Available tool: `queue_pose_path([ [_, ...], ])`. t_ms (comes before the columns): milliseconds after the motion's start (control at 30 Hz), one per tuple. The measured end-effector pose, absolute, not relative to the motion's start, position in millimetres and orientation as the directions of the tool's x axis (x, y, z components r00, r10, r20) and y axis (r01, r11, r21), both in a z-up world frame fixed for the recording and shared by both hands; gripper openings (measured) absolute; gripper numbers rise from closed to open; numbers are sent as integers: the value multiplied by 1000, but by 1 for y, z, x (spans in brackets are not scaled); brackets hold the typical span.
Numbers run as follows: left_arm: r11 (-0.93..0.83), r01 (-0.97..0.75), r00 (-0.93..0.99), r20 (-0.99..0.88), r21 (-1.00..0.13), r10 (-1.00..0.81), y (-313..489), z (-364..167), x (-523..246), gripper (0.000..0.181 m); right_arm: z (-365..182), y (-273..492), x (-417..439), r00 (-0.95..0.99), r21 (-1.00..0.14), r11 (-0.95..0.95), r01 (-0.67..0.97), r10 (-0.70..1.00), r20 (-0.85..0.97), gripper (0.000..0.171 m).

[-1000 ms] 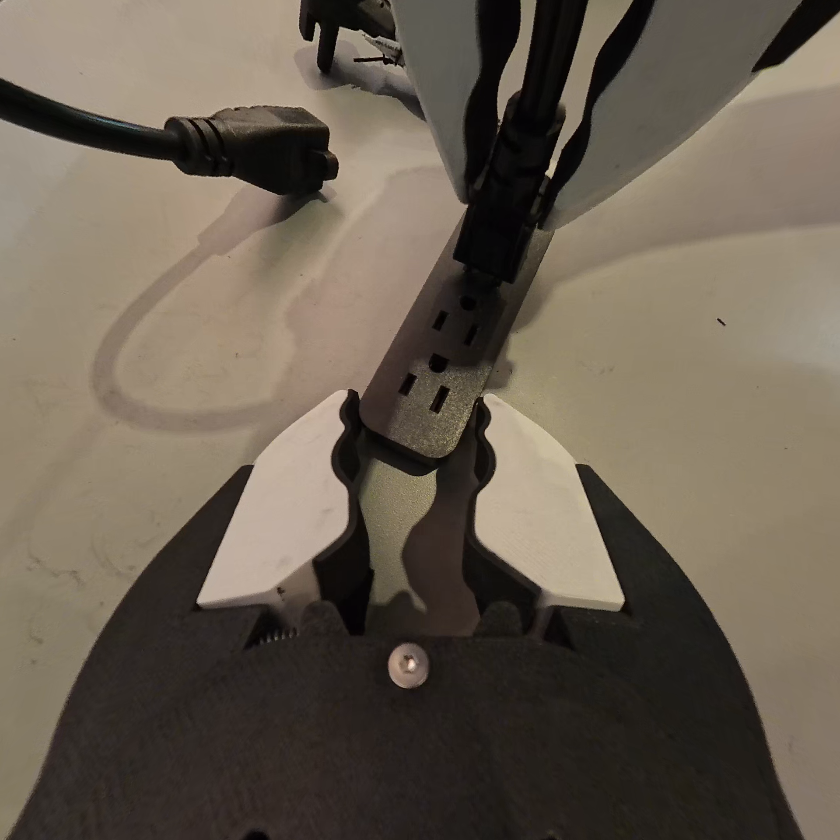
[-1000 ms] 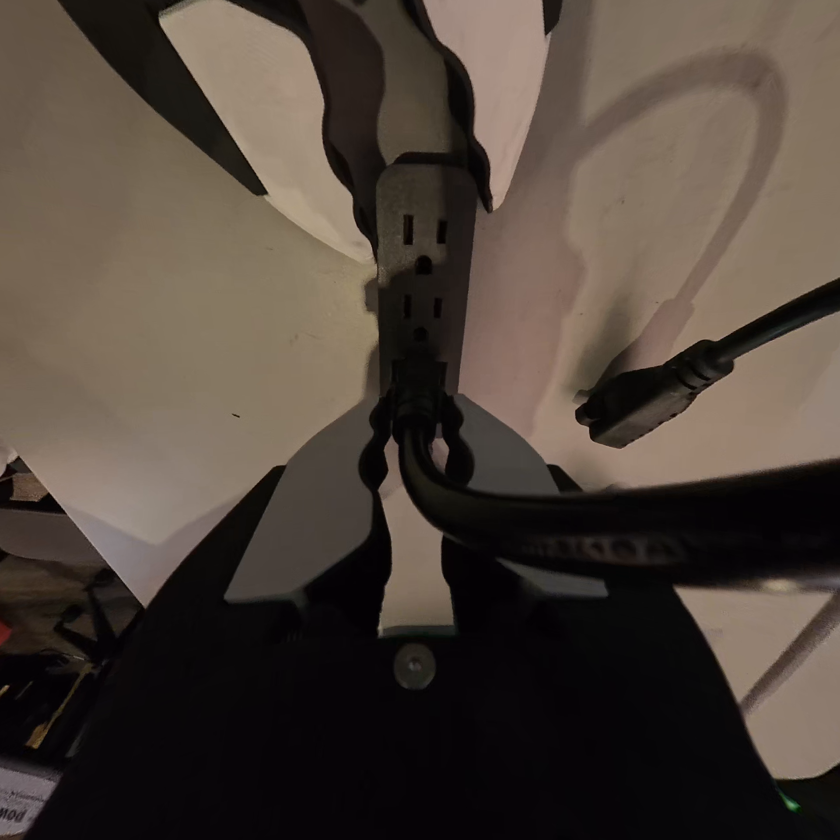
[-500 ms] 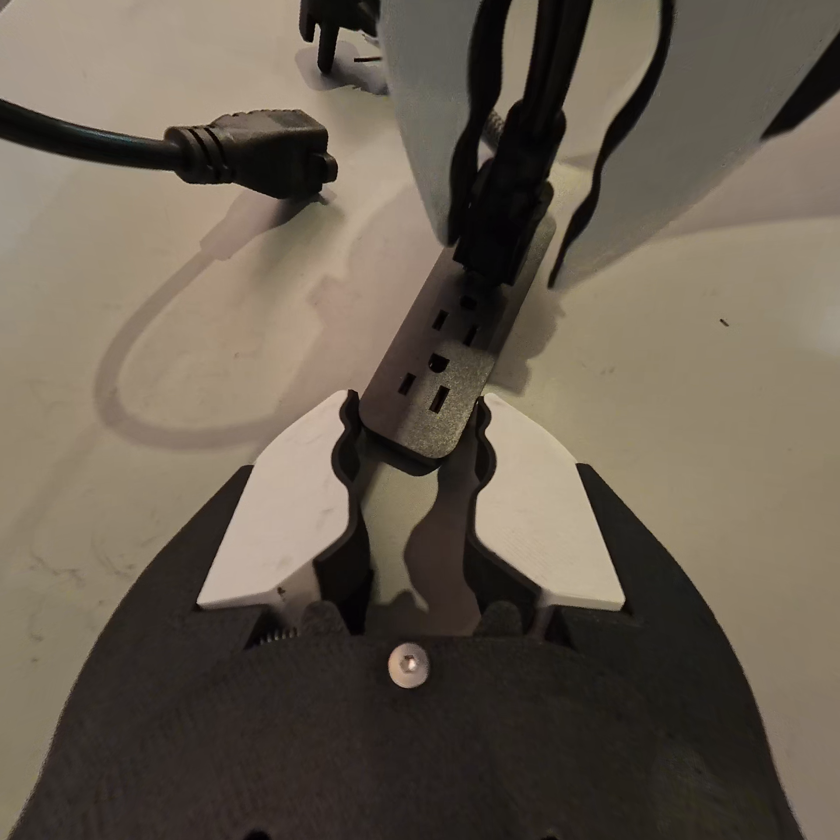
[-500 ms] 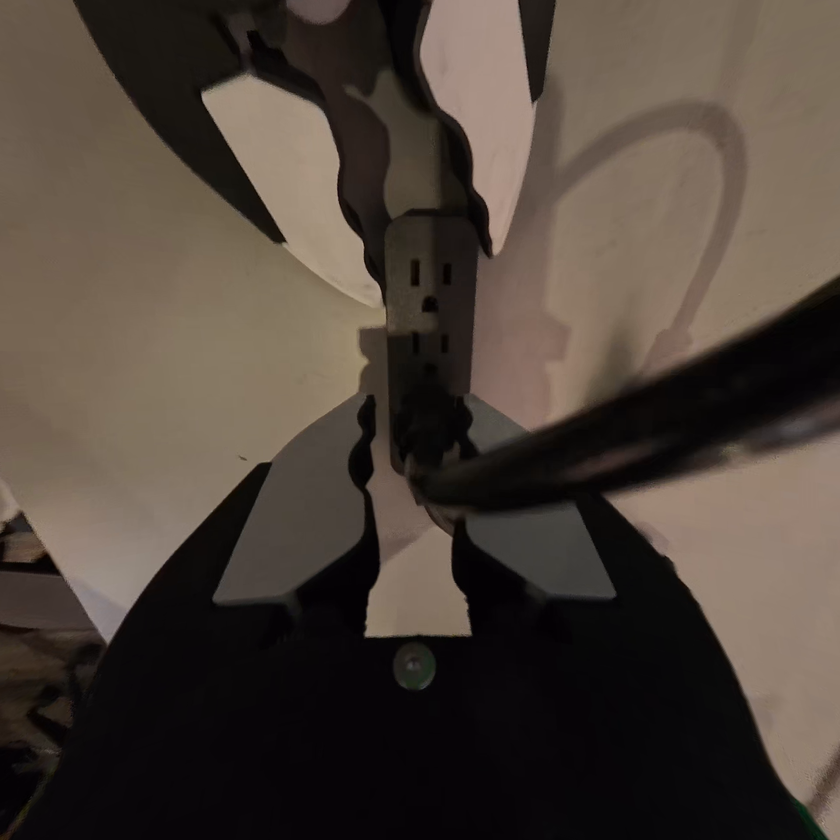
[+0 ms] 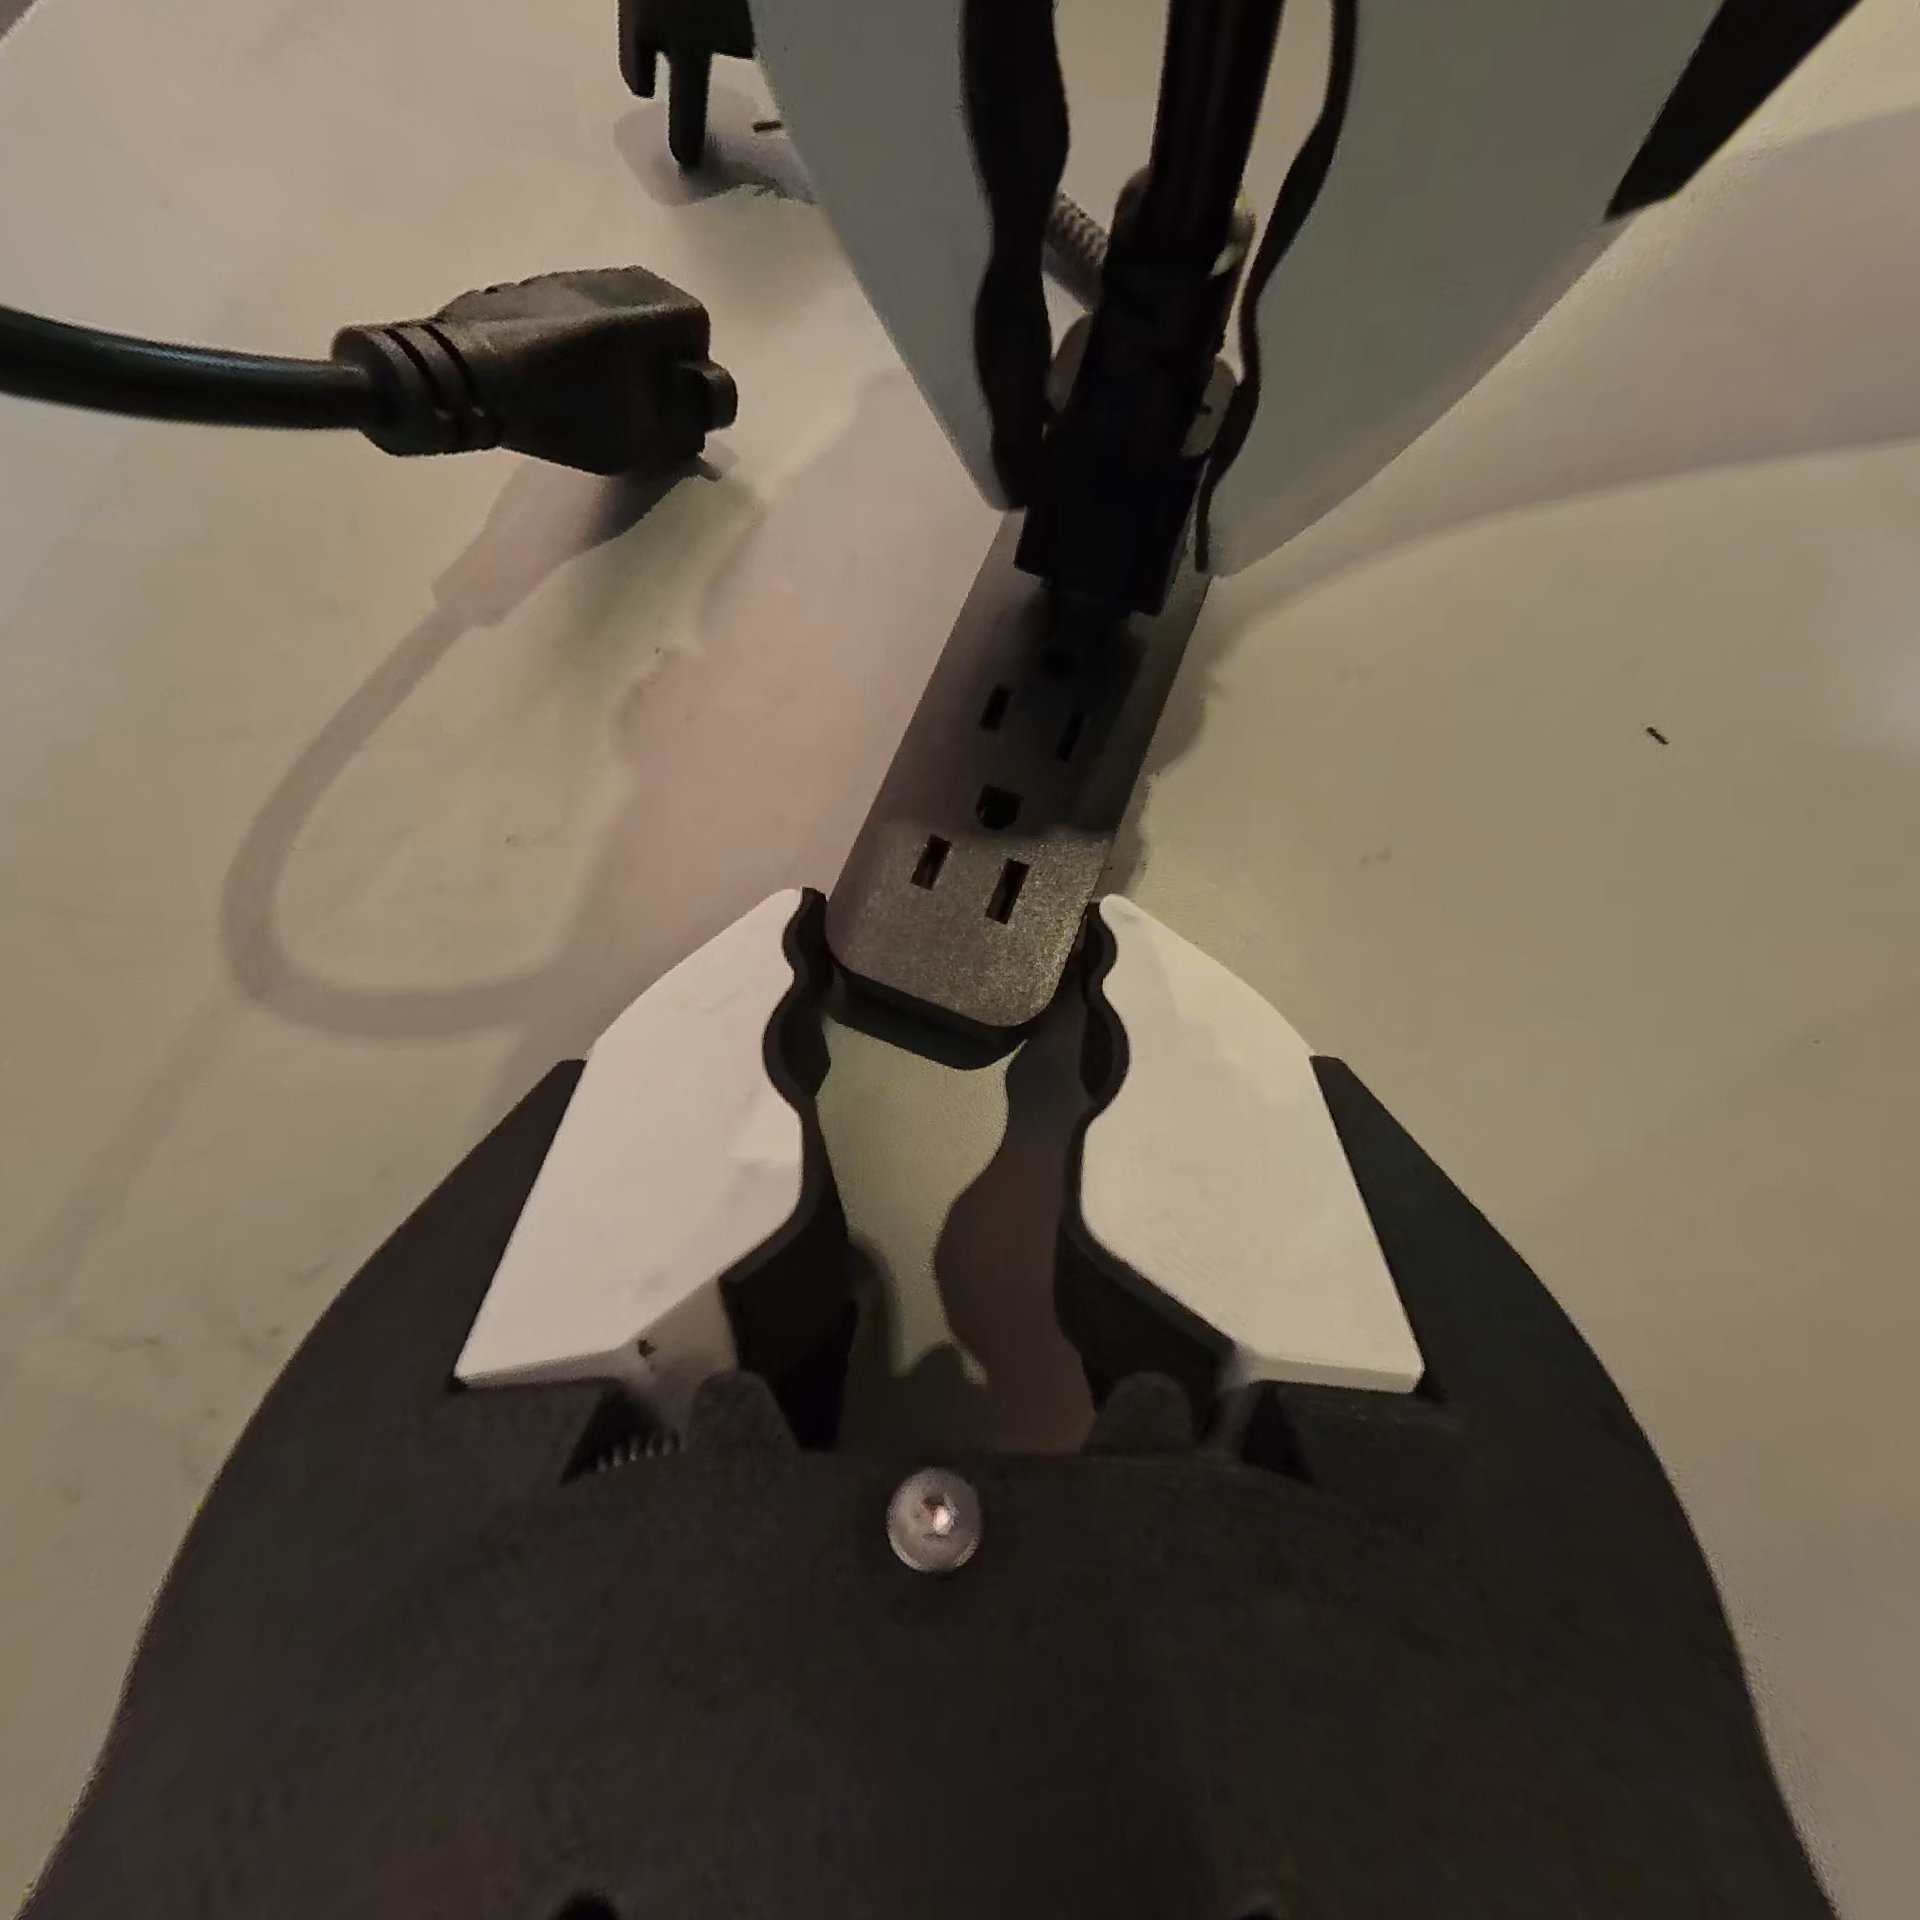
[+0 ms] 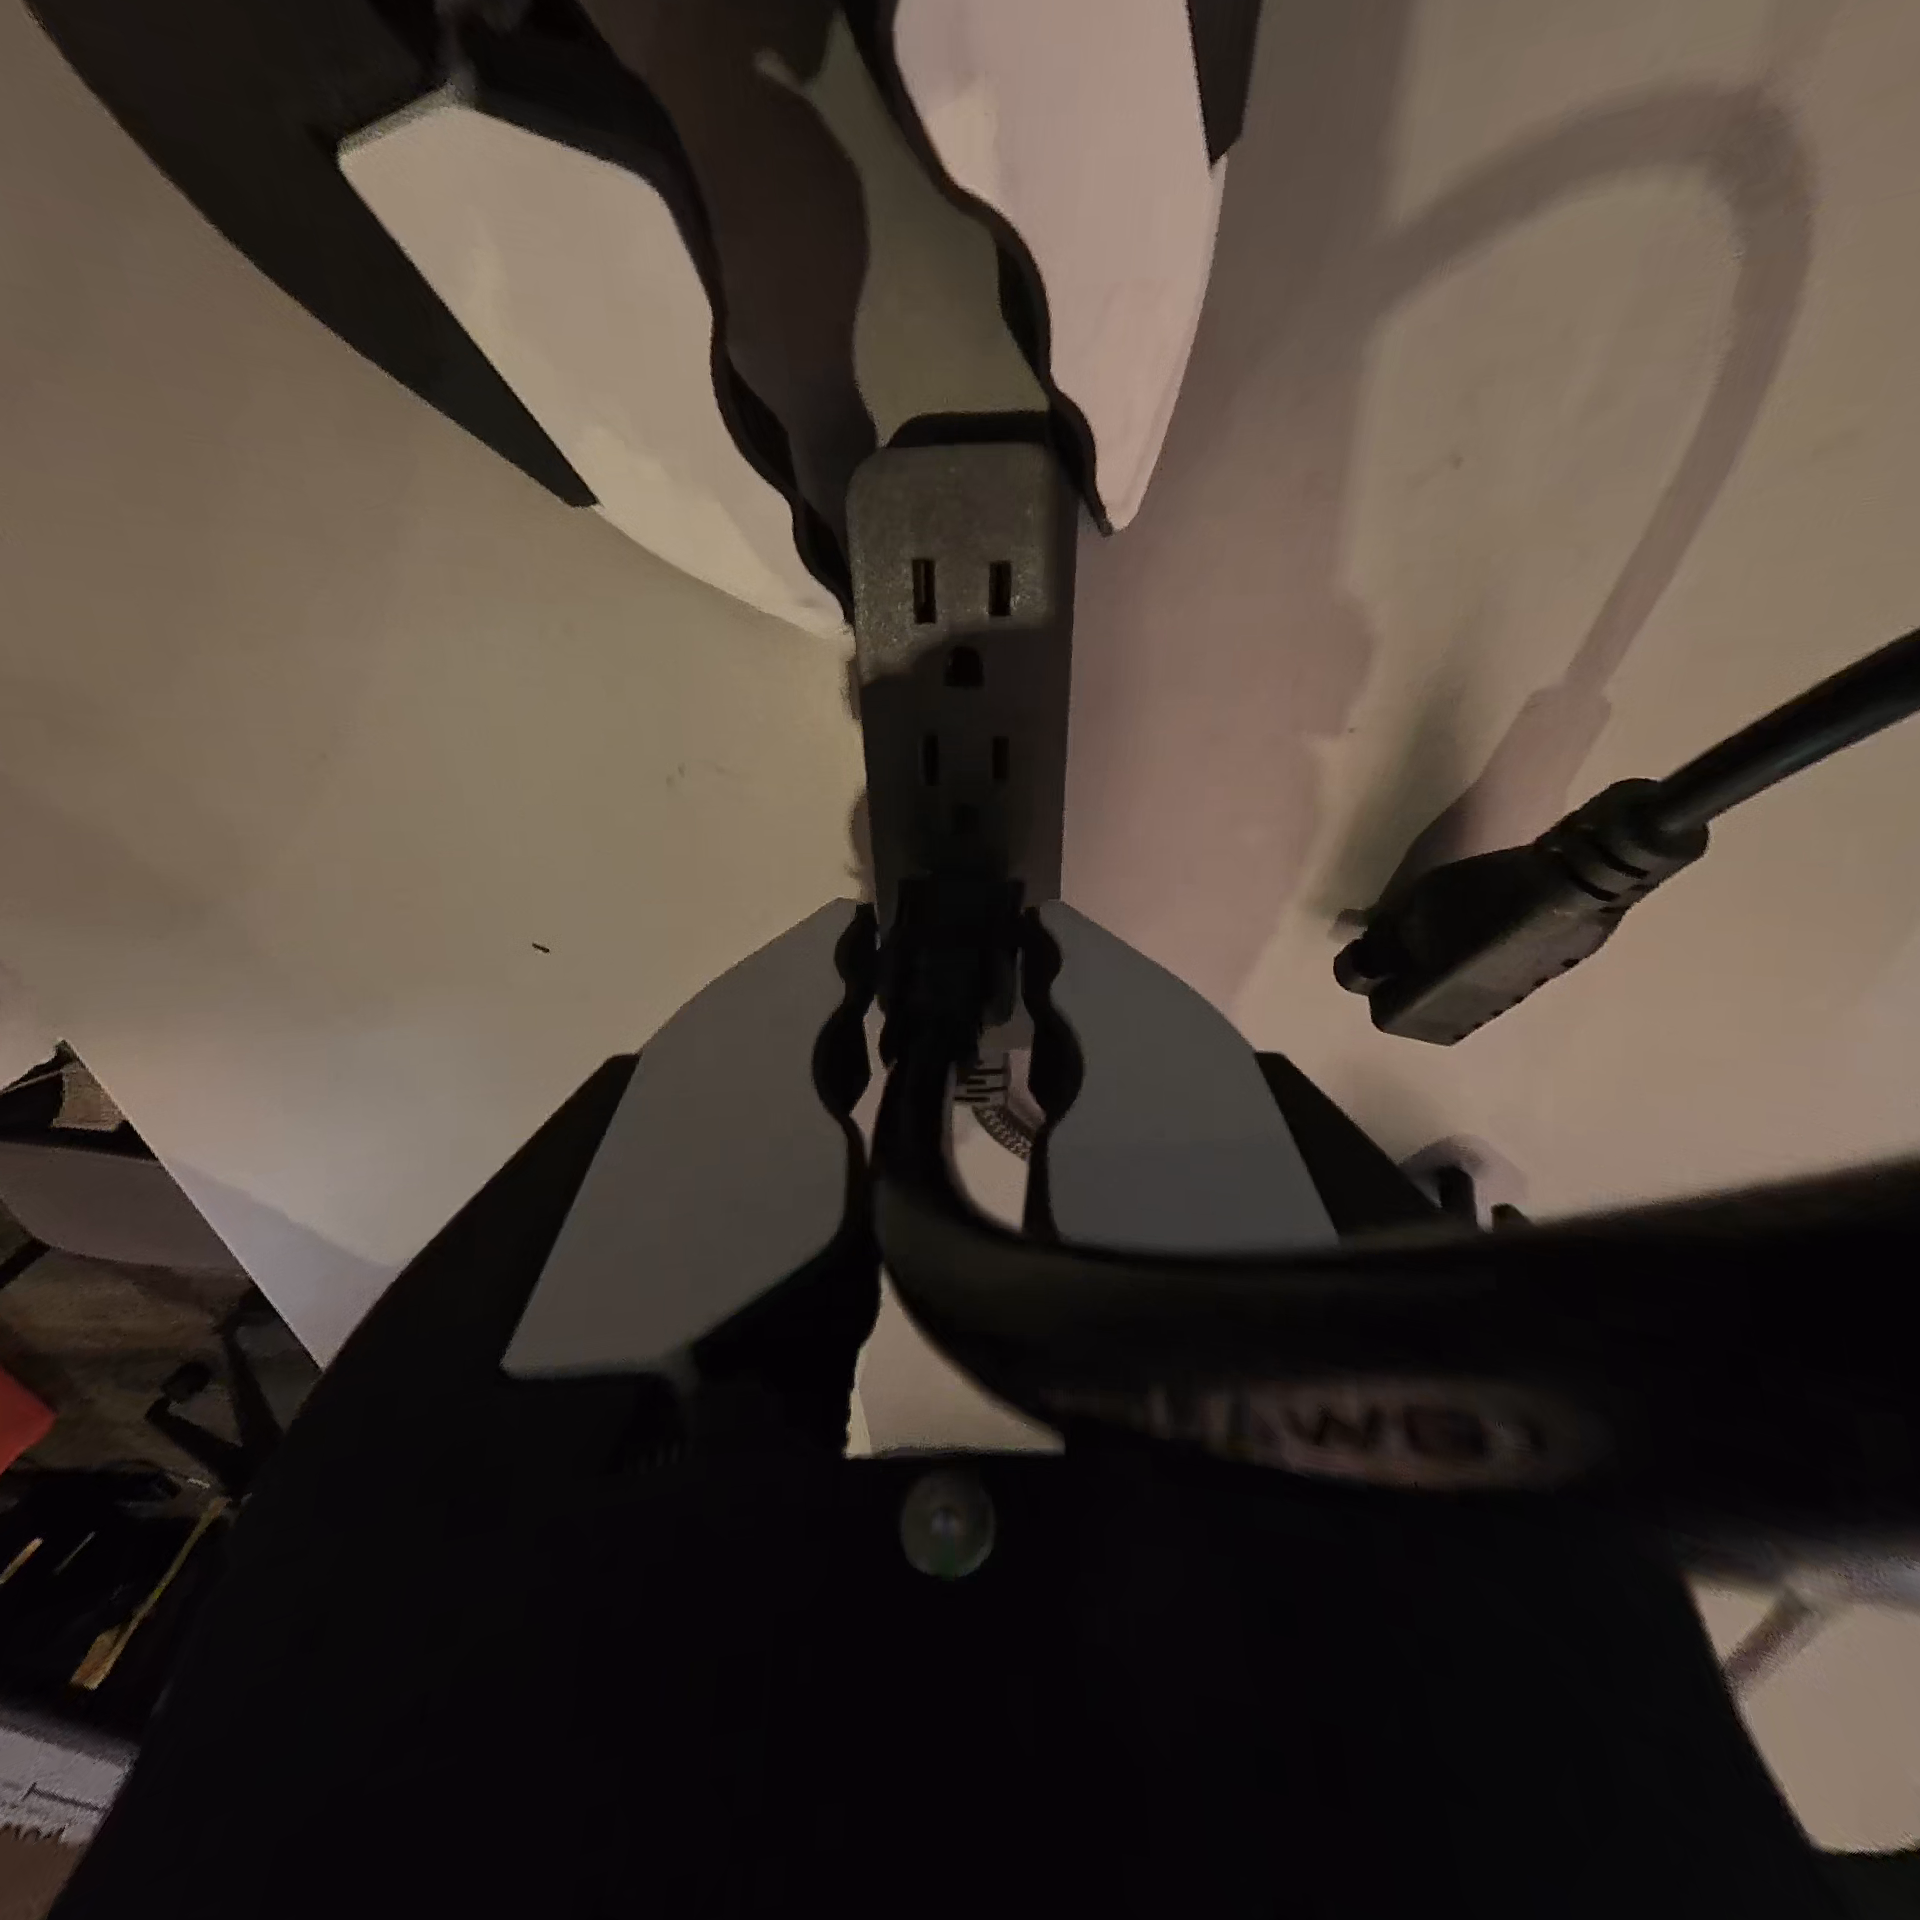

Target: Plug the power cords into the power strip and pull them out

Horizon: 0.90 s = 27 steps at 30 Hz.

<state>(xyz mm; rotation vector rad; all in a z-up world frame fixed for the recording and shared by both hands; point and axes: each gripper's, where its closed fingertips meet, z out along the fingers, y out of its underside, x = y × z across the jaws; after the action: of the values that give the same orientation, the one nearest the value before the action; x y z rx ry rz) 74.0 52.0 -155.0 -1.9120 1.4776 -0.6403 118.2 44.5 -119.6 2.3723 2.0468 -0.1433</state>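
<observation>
Pale table (image 5: 1558, 935), left gripper (image 5: 951, 940) fingers clamping power strip (image 5: 1029, 748), right gripper (image 6: 951, 977) fingers around plug (image 6: 945, 961).

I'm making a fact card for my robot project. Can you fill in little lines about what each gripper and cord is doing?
left gripper: shut on the near end of the power strip
right gripper: around the black plug, grip unclear
plug: at the strip's far socket
empty sockets: two
spare cord end: lying loose on the table
</observation>
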Motion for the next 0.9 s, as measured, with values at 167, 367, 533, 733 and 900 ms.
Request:
queue_pose_path([
  [167,-172,-662,252,-1,-730,-968,52,-155,74,45,-121,45,117,149,-66,-154,986,986,-72,29],
  [367,-178,-660,252,7,-730,-968,52,-155,74,46,-125,45,117,152,-80,-159,984,985,-83,26],
  [533,-164,-664,250,-11,-729,-968,52,-156,74,45,-121,44,124,110,-45,-113,993,992,-65,29],
  [733,-158,-667,248,-17,-728,-969,52,-156,74,44,-121,45,126,99,-49,-100,994,995,-26,27],
  [900,-155,-669,242,-16,-727,-970,50,-156,76,43,-122,45,128,107,-53,-107,993,994,-3,26],
])
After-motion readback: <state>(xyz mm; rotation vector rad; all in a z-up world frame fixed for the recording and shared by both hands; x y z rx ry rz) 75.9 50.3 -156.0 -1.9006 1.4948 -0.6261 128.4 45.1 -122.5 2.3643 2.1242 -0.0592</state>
